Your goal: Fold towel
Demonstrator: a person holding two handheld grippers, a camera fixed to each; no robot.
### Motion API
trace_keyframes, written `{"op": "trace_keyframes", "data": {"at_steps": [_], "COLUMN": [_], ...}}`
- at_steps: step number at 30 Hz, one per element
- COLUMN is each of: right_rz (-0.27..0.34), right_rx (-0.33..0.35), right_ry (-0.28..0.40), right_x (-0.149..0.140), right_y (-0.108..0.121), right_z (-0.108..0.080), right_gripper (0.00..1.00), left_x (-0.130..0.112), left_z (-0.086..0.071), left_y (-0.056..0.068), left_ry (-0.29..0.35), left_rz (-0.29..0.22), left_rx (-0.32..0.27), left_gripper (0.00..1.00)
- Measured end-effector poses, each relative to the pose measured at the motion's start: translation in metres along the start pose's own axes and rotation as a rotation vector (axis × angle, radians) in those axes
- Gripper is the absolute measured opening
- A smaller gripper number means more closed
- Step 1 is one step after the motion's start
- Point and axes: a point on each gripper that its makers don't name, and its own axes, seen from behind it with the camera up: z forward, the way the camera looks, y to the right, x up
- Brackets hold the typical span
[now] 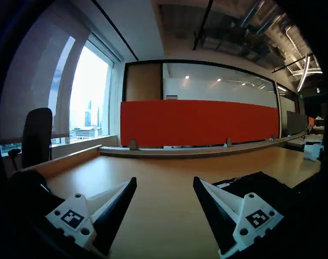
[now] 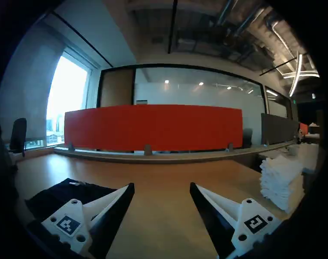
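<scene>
- The left gripper hovers low over the wooden table with its jaws spread wide and nothing between them.
- The right gripper is likewise wide apart and holds nothing, with bare tabletop showing in the gap.
- The black towel lies flat on the table between the two grippers. In the left gripper view it sits just behind the right-hand finger; in the right gripper view it lies behind the left-hand finger, a small white tag showing on top.
- Neither gripper touches the towel.
- A stack of folded white towels stands at the table's right side.
- A red divider panel runs along the far edge.
- A dark chair stands by the window.
</scene>
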Motion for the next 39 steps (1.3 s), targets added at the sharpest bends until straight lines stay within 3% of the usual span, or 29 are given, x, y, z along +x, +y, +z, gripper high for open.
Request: {"op": "trace_keyframes", "data": {"at_steps": [6, 12, 17, 29, 39], "right_rz": [-0.022, -0.030, -0.034, -0.030, -0.062], "right_rx": [0.003, -0.001, -0.003, -0.017, -0.018], "right_ry": [0.018, 0.010, 0.006, 0.011, -0.004], "right_x": [0.028, 0.063, 0.096, 0.174, 0.194], "right_y": [-0.001, -0.001, -0.002, -0.002, 0.002], "right_z": [0.000, -0.003, -0.008, -0.011, -0.010], "right_gripper": [0.99, 0.99, 0.99, 0.99, 0.99], "left_x": [0.021, 0.066, 0.107, 0.181, 0.189], "left_z": [-0.001, -0.001, -0.004, -0.005, -0.005], "left_y": [0.001, 0.004, 0.008, 0.011, 0.016], "left_ry": [-0.002, 0.016, 0.025, 0.002, -0.046], "left_rz": [0.005, -0.013, -0.003, 0.018, 0.026], "left_rx": [0.002, -0.005, -0.021, -0.043, -0.067], "left_gripper": [0.97, 0.97, 0.97, 0.97, 0.97]}}
